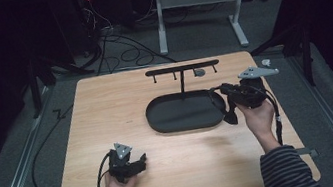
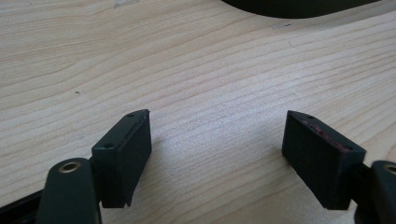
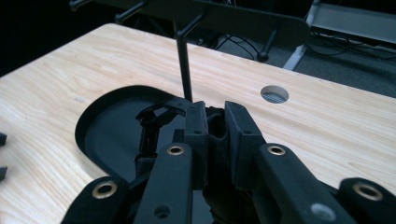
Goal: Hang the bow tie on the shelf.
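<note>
High view: mounted above the near edge of the table (image 1: pixel 106 108), facing forward and down, far enough to take in the whole top, the floor beyond and both hands. Left gripper view: riding low by the near-left part of the table, looking along its own jaws toward the middle, very close to the wood, catching the near rim of the tray (image 2: pixel 299 8) at the top. Right gripper view: sitting at the right edge, raised, aimed leftward across the tray (image 3: pixel 93 121) and the stand (image 3: pixel 184 70) toward the far-left corner. Shared by all three: tray and surrounding wood.
</note>
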`<state>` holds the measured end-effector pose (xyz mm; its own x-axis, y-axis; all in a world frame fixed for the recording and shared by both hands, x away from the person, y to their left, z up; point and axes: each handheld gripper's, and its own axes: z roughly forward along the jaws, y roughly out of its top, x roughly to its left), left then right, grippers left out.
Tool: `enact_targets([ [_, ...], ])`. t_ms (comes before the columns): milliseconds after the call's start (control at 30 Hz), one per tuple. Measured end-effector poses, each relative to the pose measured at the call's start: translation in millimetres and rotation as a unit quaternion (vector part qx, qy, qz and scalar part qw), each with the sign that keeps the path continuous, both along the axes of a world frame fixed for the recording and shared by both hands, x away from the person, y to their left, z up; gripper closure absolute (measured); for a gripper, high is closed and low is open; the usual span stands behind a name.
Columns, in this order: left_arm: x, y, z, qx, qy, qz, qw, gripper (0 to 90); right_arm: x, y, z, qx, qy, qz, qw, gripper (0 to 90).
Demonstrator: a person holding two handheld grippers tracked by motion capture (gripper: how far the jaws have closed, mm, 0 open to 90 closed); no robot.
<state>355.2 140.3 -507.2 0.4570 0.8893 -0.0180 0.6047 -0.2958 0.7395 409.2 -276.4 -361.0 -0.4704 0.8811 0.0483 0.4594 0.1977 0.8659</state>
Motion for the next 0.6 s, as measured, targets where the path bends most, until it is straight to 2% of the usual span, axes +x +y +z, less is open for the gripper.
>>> enact_targets([
  [600, 0.2, 0.2, -0.1, -0.001, 0.0, 0.0, 1.0, 24.5, 25.4, -10.2, 11.8, 0.032, 0.011, -0.025, 0.9991, 81.7],
])
